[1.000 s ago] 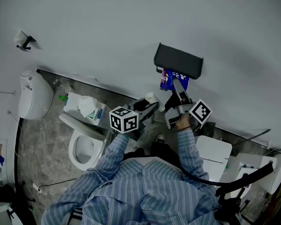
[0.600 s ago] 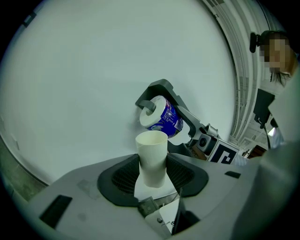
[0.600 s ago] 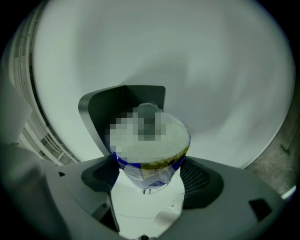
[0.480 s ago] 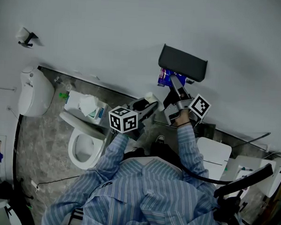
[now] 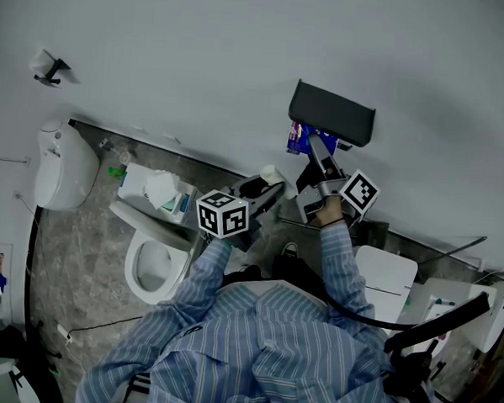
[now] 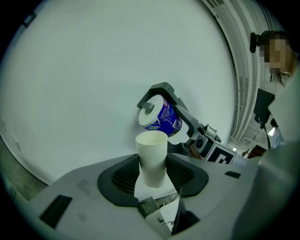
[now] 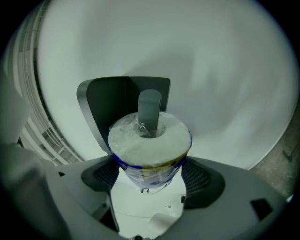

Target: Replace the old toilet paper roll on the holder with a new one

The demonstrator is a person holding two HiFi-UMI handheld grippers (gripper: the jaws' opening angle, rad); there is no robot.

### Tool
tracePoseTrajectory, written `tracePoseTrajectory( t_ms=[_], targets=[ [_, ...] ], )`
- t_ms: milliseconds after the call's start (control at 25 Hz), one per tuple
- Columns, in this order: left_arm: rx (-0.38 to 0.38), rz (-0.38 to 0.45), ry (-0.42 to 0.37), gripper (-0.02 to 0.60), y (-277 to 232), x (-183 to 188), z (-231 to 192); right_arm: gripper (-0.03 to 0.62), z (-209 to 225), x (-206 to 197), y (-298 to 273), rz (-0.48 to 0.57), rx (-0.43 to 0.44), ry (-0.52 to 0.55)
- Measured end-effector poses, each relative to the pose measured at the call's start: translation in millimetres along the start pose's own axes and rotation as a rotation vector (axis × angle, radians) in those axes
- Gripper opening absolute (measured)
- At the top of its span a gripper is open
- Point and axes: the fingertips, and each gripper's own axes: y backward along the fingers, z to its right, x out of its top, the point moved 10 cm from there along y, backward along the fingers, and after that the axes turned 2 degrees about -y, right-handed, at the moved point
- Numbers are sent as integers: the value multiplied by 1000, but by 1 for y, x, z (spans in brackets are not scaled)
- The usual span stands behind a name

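Observation:
A dark wall holder (image 5: 332, 114) with a flip cover hangs on the white wall. My right gripper (image 5: 310, 142) is shut on a new toilet paper roll (image 5: 300, 137) in blue printed wrap, held right under the cover. In the right gripper view the holder's grey spindle (image 7: 149, 112) enters the core of the new roll (image 7: 150, 145), which sits between the pads of my right gripper (image 7: 150, 171). My left gripper (image 6: 152, 169) is shut on the empty cardboard tube (image 6: 152, 157), upright, below and left of the holder (image 6: 161, 89). The tube (image 5: 270, 174) also shows in the head view.
A toilet (image 5: 152, 263) with an open bowl stands at the lower left, with a tissue box (image 5: 156, 191) on its tank. A white bin (image 5: 382, 283) is on the right. A wall hook (image 5: 47, 66) sits on the wall at upper left.
The right gripper has edged the new roll slightly closer under the holder's cover. The left gripper with the tube has stayed where it was.

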Motion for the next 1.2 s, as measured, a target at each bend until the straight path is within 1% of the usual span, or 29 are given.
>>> tracePoseTrajectory(
  t_ms=[120,200,280,440,560,760,880,920,960,1000,1040,1080,1200],
  targets=[
    [-3,3,-1,181,5,1,0,408,1,-1,3,-9,-19,54],
    [-4,4,-2,181,9,1,-1,408,-2,-6,5,-36,-48,132],
    [-8,5,-2,181,13,1,-2,409,-7,-11,7,-61,-58,198],
    [-22,2,-6,181,22,0,-2,408,-15,-24,16,-74,-63,219],
    [-36,0,-13,181,31,-2,0,408,-23,-35,28,-86,-86,269],
    [-62,-7,-25,181,57,-10,7,408,-35,-62,53,-101,-163,405],
    [-82,-15,-33,181,76,-19,14,395,-40,-87,68,-127,-193,451],
    [-88,-19,-35,181,83,-23,16,366,-41,-96,74,-124,-201,456],
    [-94,-24,-36,181,91,-27,18,306,-42,-106,81,-112,-208,455],
    [-99,-29,-37,181,99,-32,20,219,-41,-116,88,-96,-214,449],
    [-103,-35,-37,181,108,-37,23,174,-40,-126,95,-83,-221,440],
    [-106,-41,-36,181,117,-42,25,145,-40,-136,103,-76,-230,432],
    [-105,-44,-28,181,143,-56,29,92,-42,-162,120,-81,-270,443]
  ],
)
